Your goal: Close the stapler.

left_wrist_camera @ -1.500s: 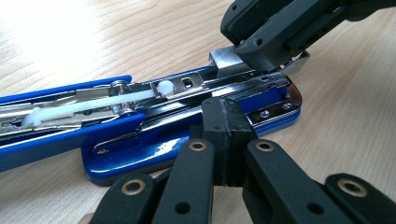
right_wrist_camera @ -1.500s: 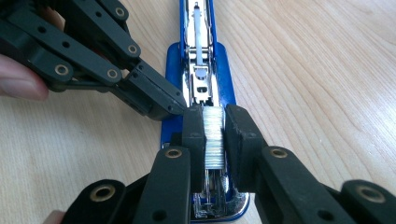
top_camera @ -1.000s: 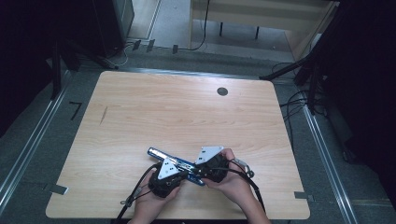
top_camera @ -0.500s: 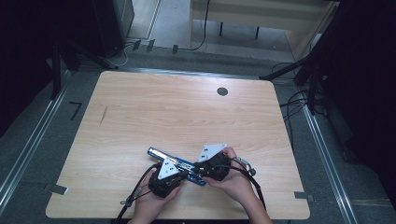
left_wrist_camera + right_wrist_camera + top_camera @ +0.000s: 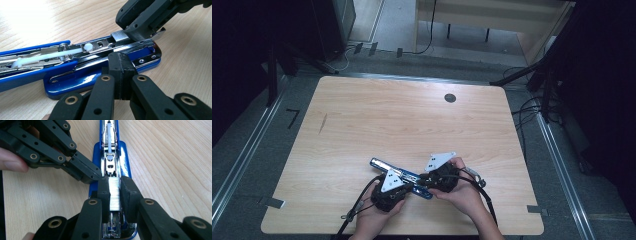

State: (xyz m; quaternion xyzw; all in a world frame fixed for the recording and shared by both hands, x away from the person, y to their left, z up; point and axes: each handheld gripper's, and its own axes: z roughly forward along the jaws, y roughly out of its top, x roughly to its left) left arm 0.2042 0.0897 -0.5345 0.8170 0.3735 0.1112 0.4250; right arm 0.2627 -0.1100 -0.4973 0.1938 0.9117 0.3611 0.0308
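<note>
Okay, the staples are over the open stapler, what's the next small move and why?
Probably lower the right hand-held gripper slightly to seat the staple strip into the stapler channel. The strip is clamped between its jaws right above the open magazine, and the shut left hand-held gripper presses on the stapler.

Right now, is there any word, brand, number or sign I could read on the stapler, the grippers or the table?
None: the blue stapler, the strip of staples, the right gripper, the left gripper and the wooden table carry no readable writing.
</note>
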